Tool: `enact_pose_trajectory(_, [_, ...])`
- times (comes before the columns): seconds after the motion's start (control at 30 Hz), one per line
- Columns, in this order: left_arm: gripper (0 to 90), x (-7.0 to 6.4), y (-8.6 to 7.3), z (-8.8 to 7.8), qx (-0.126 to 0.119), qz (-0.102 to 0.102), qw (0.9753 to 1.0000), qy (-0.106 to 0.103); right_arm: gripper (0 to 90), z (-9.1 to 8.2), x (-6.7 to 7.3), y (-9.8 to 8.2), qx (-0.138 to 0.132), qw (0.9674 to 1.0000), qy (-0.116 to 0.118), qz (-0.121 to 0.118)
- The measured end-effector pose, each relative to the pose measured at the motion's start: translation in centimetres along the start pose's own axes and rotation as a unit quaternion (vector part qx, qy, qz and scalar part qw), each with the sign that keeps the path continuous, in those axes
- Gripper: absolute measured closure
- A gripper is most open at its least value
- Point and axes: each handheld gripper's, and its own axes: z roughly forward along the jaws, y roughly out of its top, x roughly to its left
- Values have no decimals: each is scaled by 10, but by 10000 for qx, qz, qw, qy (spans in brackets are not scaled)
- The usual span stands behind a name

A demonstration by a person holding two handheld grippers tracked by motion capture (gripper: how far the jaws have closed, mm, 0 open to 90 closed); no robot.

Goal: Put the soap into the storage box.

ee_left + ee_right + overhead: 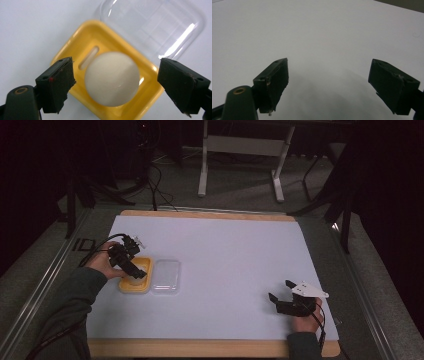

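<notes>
From the high view we see the left gripper (136, 274) held over a yellow tray (142, 288) near the left edge of the white table (235, 250), with a clear lid (166, 276) lying just beside the tray on its right. Something pale sits in the tray under the jaws, though from here it is too small for us to make out well. Well apart, near the front right corner, the right gripper (280, 291) rests low over bare table with its jaws spread and nothing between them. In the left gripper view we look straight down on a white ball (111, 78) lying in the tray (75, 45); the left gripper (116, 85) has its jaws standing wide on either side of the ball, clear of it, with a gap showing at each side, so the ball is not held. The lid (152, 27) lies open side up past the tray's far rim, touching or nearly touching it. In the right gripper view we see the right gripper (328, 85) wide open over plain white surface. We judge the ball already placed in the tray and let go. What seems left is putting the lid on the tray, and neither gripper has reached for it yet.
</notes>
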Motion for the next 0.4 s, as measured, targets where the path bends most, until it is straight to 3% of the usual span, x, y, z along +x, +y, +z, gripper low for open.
enact_pose_trajectory(0.13, [154,-7,2,-8,-275,139,9995,-8,162,0,0,0,17,10000,-15,8])
enact_pose_trajectory(0.3, [155,-18,5,-12,-655,237,9974,-160,163,1,0,0,50,10000,-28,-3])
enact_pose_trajectory(0.37, [155,-24,3,-13,-898,229,9954,-260,162,1,0,1,68,10000,-29,6])
enact_pose_trajectory(0.4, [155,-27,1,-14,-1105,192,9930,-367,162,1,0,1,79,10000,-30,13])
